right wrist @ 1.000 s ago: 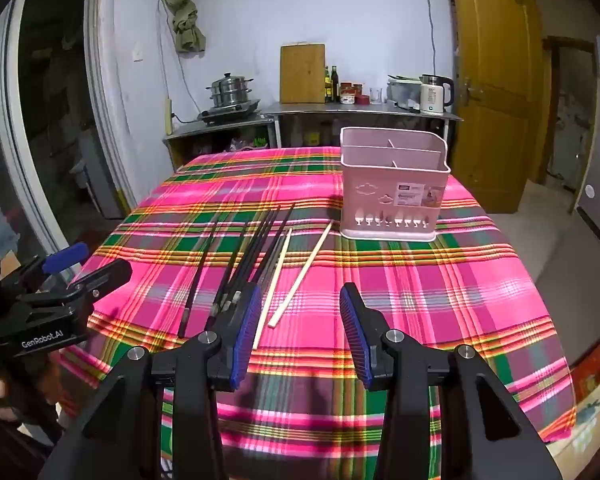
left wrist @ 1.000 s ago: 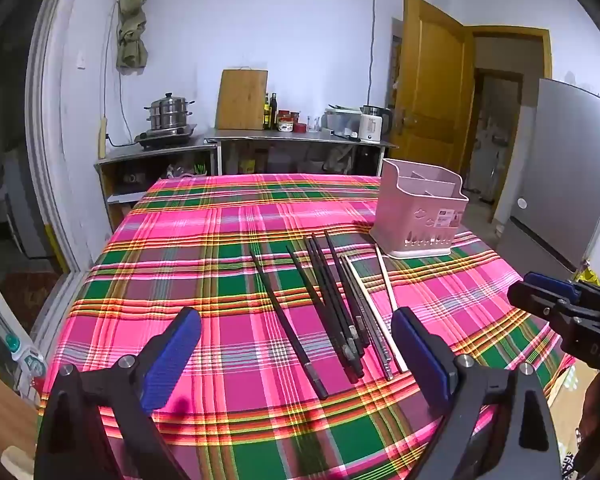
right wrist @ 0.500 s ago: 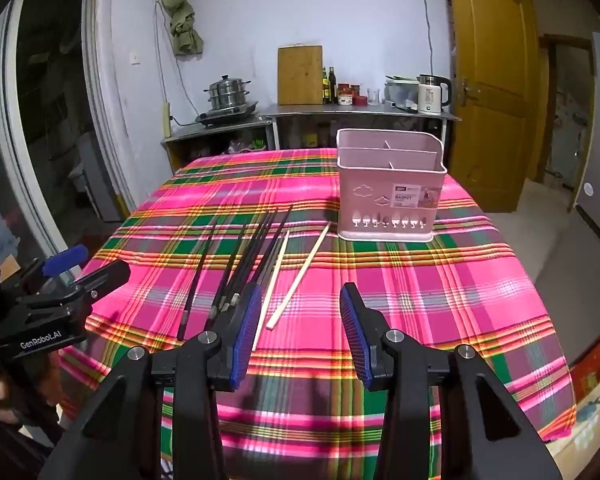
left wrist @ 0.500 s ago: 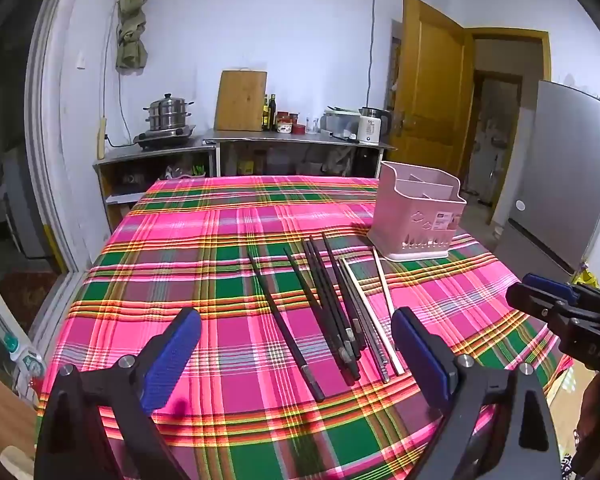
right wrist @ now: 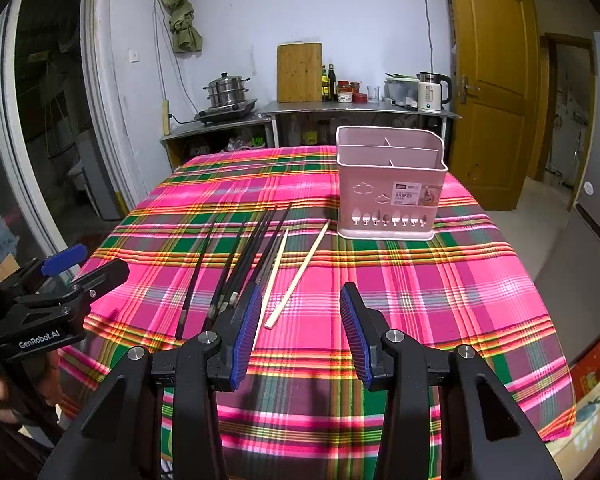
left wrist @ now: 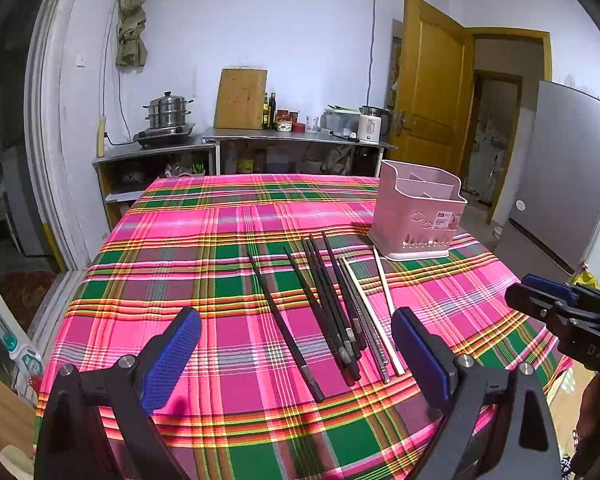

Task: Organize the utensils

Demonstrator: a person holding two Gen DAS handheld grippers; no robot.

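Several black chopsticks (left wrist: 324, 304) (right wrist: 244, 260) and two pale wooden chopsticks (left wrist: 384, 284) (right wrist: 300, 274) lie side by side on the pink plaid tablecloth (left wrist: 204, 248) (right wrist: 440, 280). A pink divided utensil basket (left wrist: 418, 216) (right wrist: 390, 184) stands upright beyond them, with nothing seen in its compartments. My left gripper (left wrist: 296, 344) hovers open over the near ends of the chopsticks, holding nothing. My right gripper (right wrist: 300, 316) hangs open just before the wooden chopsticks, also holding nothing. Each gripper shows at the edge of the other's view.
The table's near and right edges drop off close to both grippers. Behind the table stand a metal counter (left wrist: 300, 140) with a kettle (right wrist: 432, 88), bottles and a cutting board (right wrist: 300, 72), a steamer pot (left wrist: 168, 110), a wooden door (left wrist: 432, 84) and a grey fridge (left wrist: 560, 176).
Both grippers have drifted slightly, shifting the views a little; jaws stay as open as before. The chopsticks and basket have not moved.
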